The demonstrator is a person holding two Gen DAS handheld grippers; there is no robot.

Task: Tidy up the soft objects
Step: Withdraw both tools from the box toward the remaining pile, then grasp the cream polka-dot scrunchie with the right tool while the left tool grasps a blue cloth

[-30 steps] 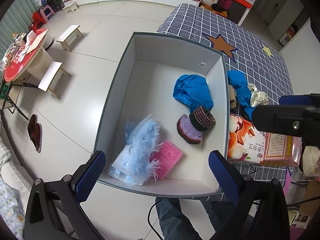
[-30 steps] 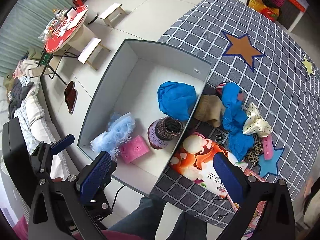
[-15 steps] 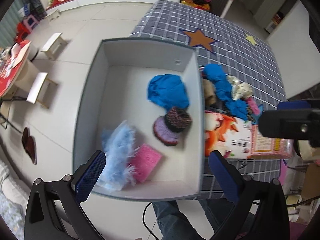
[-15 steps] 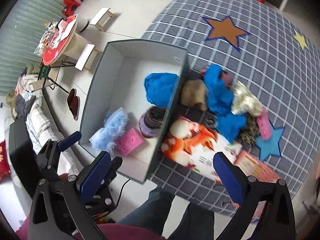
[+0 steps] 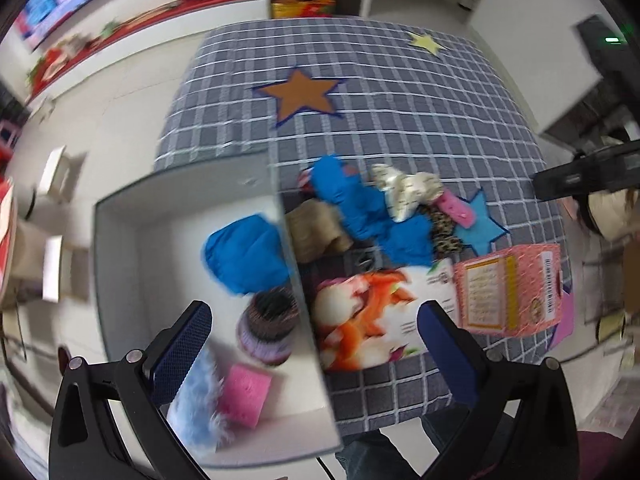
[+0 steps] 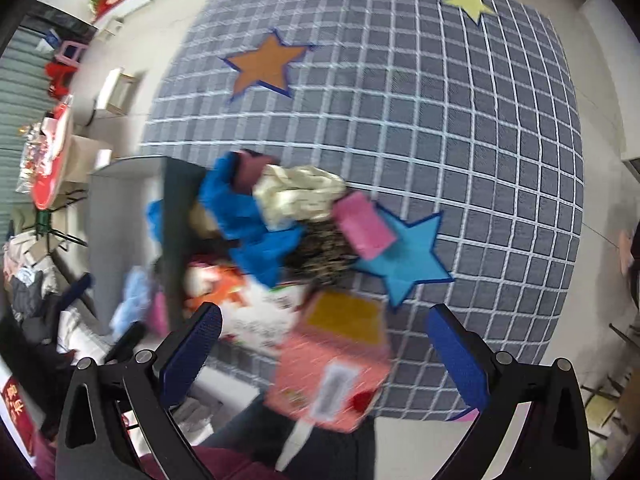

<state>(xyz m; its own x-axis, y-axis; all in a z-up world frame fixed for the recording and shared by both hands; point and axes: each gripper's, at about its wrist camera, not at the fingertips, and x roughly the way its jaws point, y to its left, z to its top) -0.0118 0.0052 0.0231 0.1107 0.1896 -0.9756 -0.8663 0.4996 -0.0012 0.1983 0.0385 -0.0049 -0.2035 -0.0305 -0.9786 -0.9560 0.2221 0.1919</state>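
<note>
A white storage box [image 5: 120,264] stands beside the grey checked table [image 5: 400,120]. It holds a blue cloth [image 5: 244,254], a knitted purple cup [image 5: 266,330], a pink sponge [image 5: 244,396] and a fluffy light-blue item [image 5: 196,408]. On the table lies a pile: blue cloth [image 5: 352,200], cream dotted fabric [image 5: 408,192], tan item [image 5: 316,232], leopard fabric [image 5: 444,236], pink sponge [image 6: 362,226]. My left gripper [image 5: 312,340] is open and empty above the box edge. My right gripper [image 6: 324,344] is open and empty above the table's near edge.
A printed bag [image 5: 372,316] and a pink box [image 5: 512,292] lie at the table's near edge. Small wooden stools [image 5: 60,176] and a red round table [image 6: 52,156] stand on the tiled floor to the left. The person's legs [image 5: 372,456] are below.
Both grippers have swung right, from over the box toward the table and its pile. Both stay open and empty. The views are motion-blurred.
</note>
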